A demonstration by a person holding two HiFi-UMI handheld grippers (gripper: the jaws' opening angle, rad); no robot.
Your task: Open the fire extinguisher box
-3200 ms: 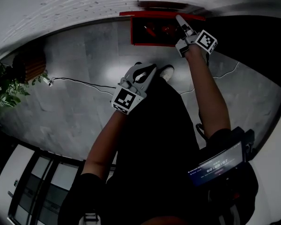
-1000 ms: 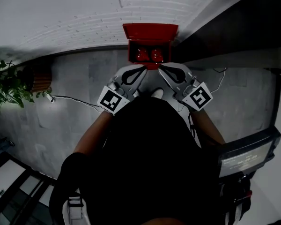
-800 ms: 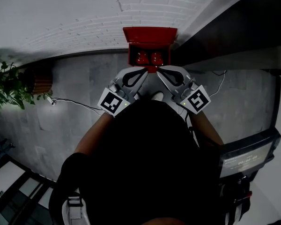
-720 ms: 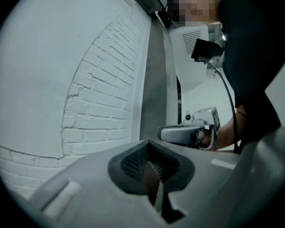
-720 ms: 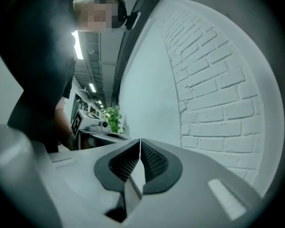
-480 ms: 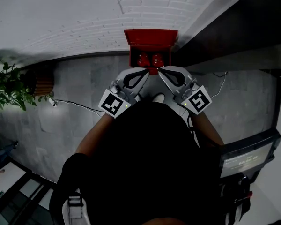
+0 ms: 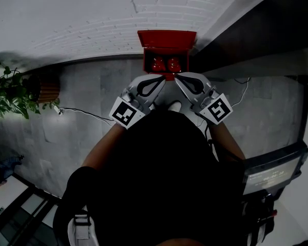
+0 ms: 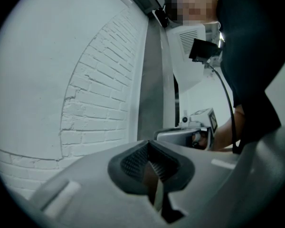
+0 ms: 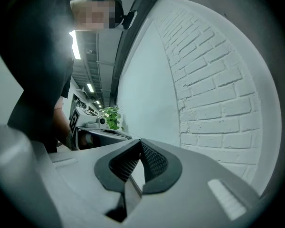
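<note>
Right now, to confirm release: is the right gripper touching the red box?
Apart. The right gripper view shows the right gripper shut, empty, facing brick wall; no red box near it.

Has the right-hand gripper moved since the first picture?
Yes. The right gripper was up at the red box; now it sits below it, closer to the person.

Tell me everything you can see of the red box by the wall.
The box is red, looks like painted metal, and stands on the grey floor against the white brick wall. Its lid is tipped up and back toward the wall, so the box is open. Inside sit two red extinguishers, side by side. The left gripper and right gripper point at its front edge; whether they touch it cannot be told.
</note>
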